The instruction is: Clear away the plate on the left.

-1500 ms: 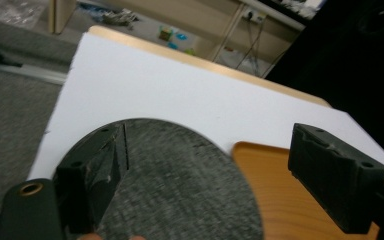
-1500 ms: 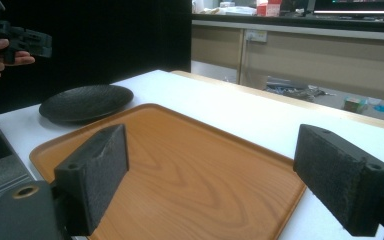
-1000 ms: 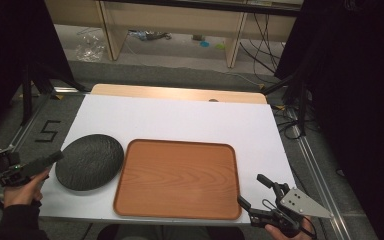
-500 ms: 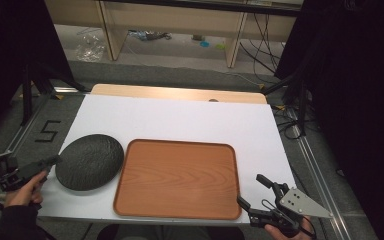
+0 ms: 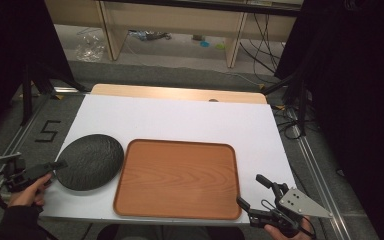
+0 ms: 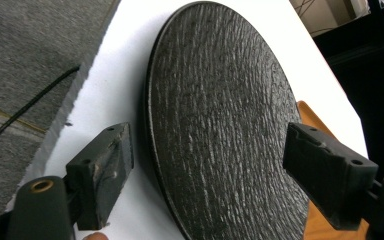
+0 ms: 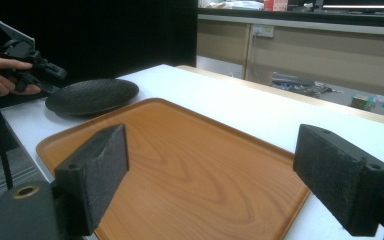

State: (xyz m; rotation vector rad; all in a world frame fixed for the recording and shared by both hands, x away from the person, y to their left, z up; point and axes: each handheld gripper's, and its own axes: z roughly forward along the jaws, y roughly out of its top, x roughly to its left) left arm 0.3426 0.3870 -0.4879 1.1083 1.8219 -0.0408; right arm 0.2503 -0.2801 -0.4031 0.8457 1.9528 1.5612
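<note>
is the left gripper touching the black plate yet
Cannot tell. In the left gripper view the left gripper is open with its jaws either side of the black plate, but no plain gap or contact shows; the high view is too coarse.

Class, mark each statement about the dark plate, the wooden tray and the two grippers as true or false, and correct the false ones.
1. The dark plate lies on the wooden tray. False: it lies on the white table cover, to the left of the tray.
2. The left gripper has its jaws open on either side of the plate's edge. True.
3. The right gripper is shut on the tray's rim. False: its jaws are open, at the tray's near right corner.
4. The tray carries nothing. True.
5. The plate is white and smooth. False: it is black with a rough, ridged surface.
</note>
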